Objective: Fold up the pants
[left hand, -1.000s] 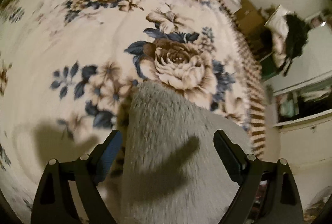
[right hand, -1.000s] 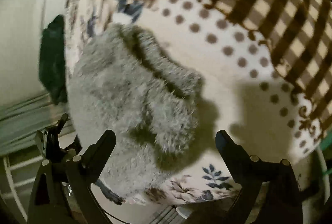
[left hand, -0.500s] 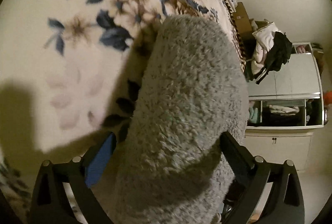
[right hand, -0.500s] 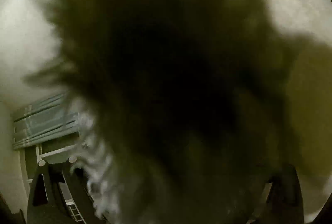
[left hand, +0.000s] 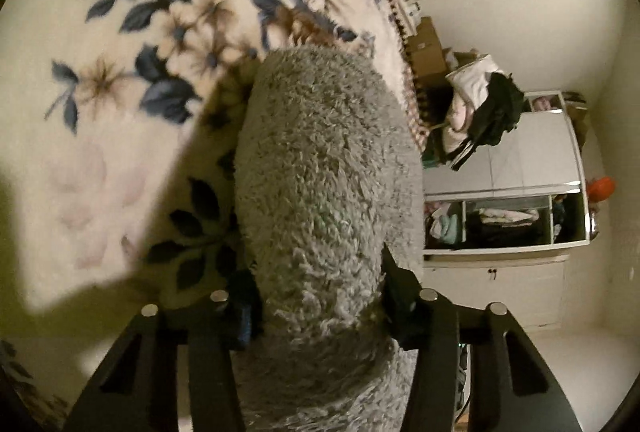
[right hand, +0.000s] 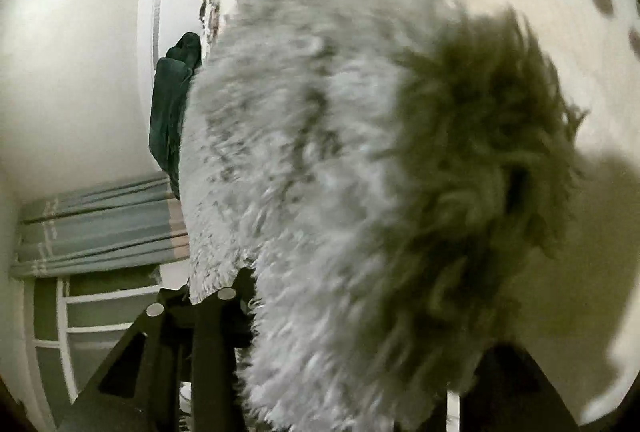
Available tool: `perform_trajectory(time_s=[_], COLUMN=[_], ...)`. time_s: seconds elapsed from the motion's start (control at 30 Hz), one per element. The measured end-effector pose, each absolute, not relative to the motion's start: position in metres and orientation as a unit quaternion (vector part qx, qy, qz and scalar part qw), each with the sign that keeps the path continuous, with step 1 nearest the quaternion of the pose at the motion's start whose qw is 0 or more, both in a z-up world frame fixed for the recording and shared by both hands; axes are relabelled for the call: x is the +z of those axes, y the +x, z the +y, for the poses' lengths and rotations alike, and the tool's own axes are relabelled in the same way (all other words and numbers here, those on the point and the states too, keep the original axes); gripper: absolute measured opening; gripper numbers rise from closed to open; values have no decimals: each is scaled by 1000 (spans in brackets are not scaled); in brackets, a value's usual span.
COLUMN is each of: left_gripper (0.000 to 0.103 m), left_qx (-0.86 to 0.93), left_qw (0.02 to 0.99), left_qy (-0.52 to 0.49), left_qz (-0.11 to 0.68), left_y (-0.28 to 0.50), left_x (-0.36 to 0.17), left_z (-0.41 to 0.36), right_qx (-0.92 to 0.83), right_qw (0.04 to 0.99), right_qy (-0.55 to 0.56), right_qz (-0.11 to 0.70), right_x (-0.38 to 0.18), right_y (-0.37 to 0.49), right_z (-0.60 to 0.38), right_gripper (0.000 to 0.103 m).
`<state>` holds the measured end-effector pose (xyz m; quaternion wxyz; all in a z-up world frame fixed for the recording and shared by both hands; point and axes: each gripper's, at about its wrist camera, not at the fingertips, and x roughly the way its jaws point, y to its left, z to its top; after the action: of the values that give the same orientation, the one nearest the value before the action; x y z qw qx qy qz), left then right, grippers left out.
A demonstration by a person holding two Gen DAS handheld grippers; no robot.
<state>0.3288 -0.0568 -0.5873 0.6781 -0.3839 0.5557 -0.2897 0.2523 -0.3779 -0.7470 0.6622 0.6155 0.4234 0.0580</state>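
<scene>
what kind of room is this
Most likely a bedroom: the fuzzy grey pants lie on a floral blanket spread like bedding, an open wardrobe holds folded clothes, and curtains hang nearby.

I see a bed under a cream floral blanket [left hand: 132, 159]; fluffy grey pants [left hand: 320, 171] lie on it toward 3 o'clock.
</scene>
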Motion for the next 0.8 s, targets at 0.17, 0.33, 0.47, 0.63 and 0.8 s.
perform_trajectory(time_s=[0.17,0.33,0.47,0.63,0.8], left_gripper=[41,41,41,41,41], left_qx=[-304,-313,-321,-322,-314], left_qw=[683,698,708,718,733], left_qy=[-399,-407,-420,-433,-427], left_qz=[530,499,468,439,426], left_y=[338,362,392,452,531], left_x=[-561,-527,-502,-485,-483], left_z=[-53,-51,-39,-11,24], right_qx=[62,77,95,116,133], right_qw=[677,701,722,746,766], right_qy=[603,579,560,536,508], right_qz=[418,408,394,377,370], right_x=[-716,-675,-641,-594,-579], right_y=[253,270,287,355,447], right_z=[-378,-378,-399,-385,-351], right_gripper=[38,38,38,38,38])
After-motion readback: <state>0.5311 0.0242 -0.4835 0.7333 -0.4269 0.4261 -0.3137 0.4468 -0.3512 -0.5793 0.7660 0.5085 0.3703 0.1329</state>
